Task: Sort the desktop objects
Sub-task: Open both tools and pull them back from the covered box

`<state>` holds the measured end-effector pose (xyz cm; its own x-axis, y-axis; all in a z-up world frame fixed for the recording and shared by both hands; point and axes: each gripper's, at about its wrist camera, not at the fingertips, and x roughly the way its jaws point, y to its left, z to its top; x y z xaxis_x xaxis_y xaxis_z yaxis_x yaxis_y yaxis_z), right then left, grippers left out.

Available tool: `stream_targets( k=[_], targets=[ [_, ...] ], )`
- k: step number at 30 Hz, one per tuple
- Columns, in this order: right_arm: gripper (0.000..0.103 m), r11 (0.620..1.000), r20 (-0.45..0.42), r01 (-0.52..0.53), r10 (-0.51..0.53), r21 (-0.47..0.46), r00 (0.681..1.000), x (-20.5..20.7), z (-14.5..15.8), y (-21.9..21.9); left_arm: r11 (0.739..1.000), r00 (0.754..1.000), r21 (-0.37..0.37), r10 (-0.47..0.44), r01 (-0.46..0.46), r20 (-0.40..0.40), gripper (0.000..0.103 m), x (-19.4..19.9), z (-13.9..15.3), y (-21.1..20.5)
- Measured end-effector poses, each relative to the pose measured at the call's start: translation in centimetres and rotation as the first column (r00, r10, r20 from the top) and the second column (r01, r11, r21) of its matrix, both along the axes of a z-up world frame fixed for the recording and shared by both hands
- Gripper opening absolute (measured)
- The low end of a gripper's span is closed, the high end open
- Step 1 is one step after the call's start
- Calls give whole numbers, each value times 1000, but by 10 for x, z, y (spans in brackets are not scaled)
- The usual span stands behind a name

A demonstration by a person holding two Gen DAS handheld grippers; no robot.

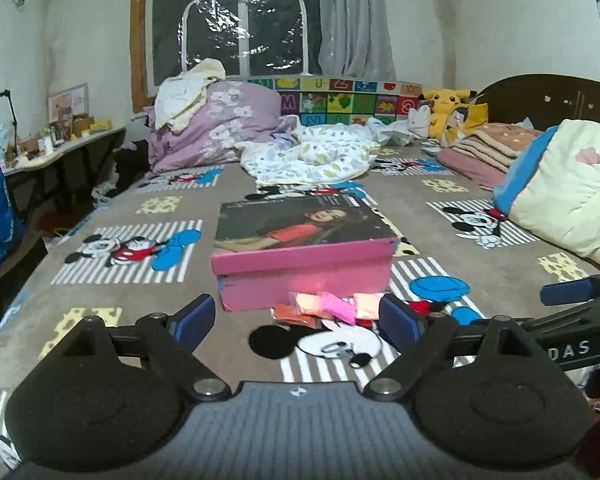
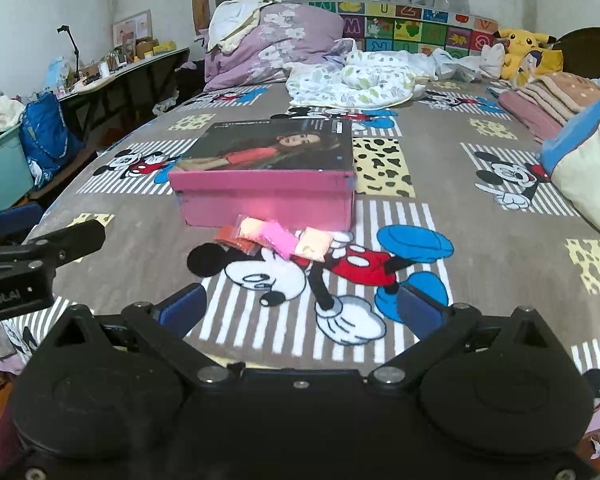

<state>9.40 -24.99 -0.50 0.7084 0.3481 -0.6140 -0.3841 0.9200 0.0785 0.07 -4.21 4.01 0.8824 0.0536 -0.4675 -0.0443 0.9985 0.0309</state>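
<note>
Both grippers stand with fingers spread and hold nothing: my left gripper (image 1: 296, 320) hovers low over the Mickey Mouse bedspread (image 1: 112, 252), my right gripper (image 2: 300, 306) beside it, further back. Small packets (image 2: 276, 240) in orange, pink and pale peach lie clustered on the spread, touching the near wall of a closed pink box (image 2: 268, 196) with a photo lid. Beyond lie a purple quilt (image 1: 220, 124), a Pikachu plush (image 1: 446, 106), a curtained window (image 1: 244, 20) and a cluttered desk (image 1: 52, 148) at left.
</note>
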Motion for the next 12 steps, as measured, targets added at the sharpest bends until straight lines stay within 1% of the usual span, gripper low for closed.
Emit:
stream_targets(
  k=[9,12],
  targets=[
    [102,1000,6,-11,11,-14,1000,-13,-2,0,1000,1000,20,8,-9,19,89,-13,4,-6],
    [102,1000,12,-11,11,-21,1000,-14,-1,1,999,1000,44,3,-3,17,89,-14,4,-8]
  ],
)
